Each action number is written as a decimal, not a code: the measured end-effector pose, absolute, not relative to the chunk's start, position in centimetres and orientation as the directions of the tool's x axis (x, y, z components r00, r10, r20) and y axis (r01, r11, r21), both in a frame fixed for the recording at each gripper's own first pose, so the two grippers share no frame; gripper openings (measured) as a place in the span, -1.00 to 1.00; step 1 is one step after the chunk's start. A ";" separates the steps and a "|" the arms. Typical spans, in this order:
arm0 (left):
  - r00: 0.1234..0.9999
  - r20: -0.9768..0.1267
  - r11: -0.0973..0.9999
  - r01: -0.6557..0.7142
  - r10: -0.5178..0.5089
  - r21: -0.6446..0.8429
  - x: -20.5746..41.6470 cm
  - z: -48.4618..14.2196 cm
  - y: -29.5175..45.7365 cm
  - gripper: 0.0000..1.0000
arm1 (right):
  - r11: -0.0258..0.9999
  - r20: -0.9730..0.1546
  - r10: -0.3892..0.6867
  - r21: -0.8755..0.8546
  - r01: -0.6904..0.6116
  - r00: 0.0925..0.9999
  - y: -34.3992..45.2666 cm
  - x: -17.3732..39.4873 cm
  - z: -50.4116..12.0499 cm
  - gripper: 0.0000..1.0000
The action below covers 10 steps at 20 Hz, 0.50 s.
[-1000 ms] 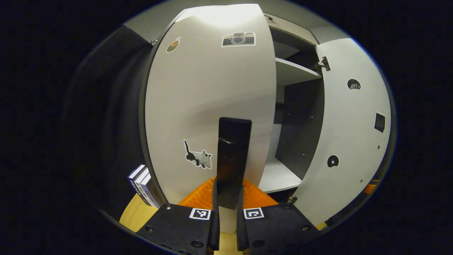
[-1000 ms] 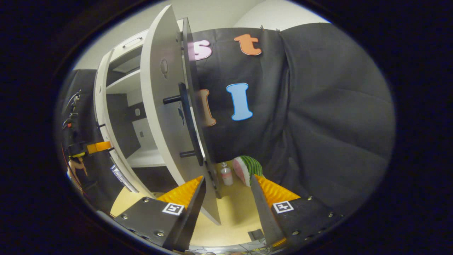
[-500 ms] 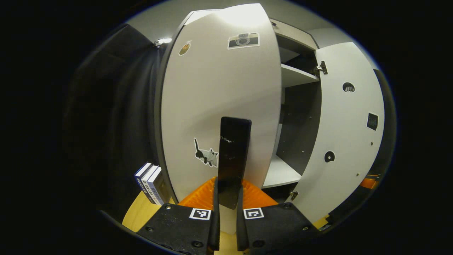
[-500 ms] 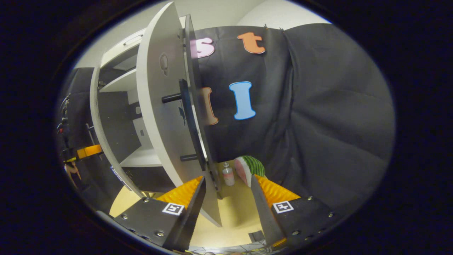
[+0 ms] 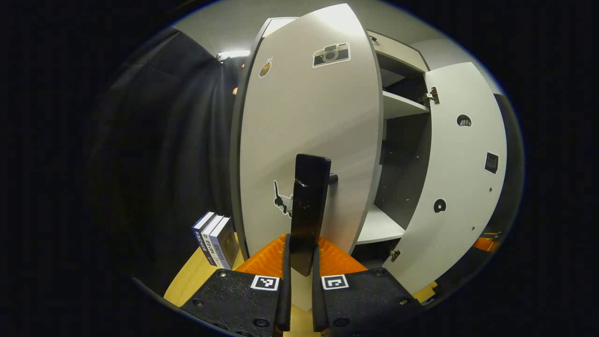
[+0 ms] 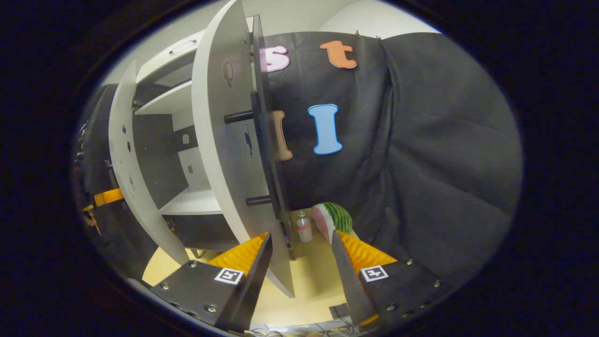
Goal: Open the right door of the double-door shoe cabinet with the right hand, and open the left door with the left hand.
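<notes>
**Left door swinging wide, right door already let go**

We are clamping the left gripper (image 5: 298,262) narrowly on the left door's black handle (image 5: 309,210), both fingers pressing its lower end. Over the last second we have been swinging the left door (image 5: 309,121) outward: it has turned further away from the cabinet front, the gap beside it has widened, and the shelf (image 5: 381,224) inside is showing more. The books (image 5: 215,238) are standing just beside the door's foot.

We are holding the right gripper (image 6: 299,255) wide and empty, near the right door (image 6: 224,154), whose handle (image 6: 262,154) we are not touching. That door is standing fully open. We judge the task nearly finished; a little more swing remains.
</notes>
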<state>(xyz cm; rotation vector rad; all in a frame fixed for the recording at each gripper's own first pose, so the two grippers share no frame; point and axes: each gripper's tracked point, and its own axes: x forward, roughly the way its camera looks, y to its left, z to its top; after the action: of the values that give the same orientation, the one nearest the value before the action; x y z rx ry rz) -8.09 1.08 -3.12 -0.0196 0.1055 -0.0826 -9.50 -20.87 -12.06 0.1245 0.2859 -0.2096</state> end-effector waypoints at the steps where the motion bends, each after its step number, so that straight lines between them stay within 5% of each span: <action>1: 0.992 -0.104 0.997 0.073 -0.075 -0.021 -8.3 -3.2 1.5 -0.63 | 0.971 -0.291 -0.187 0.091 0.222 0.938 -20.9 -9.5 -12.1 0.52; 10: 0.991 -0.106 0.997 -0.077 0.078 0.015 -10.4 -2.9 6.9 -0.92 | 0.970 -0.295 -0.186 0.099 0.224 0.937 -20.5 -8.7 -12.6 0.45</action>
<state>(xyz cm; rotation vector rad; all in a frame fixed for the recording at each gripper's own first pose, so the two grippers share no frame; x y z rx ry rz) -10.42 6.92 -2.91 0.0106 0.1063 0.0779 -8.73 -20.47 -12.58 0.1317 0.2883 -0.2099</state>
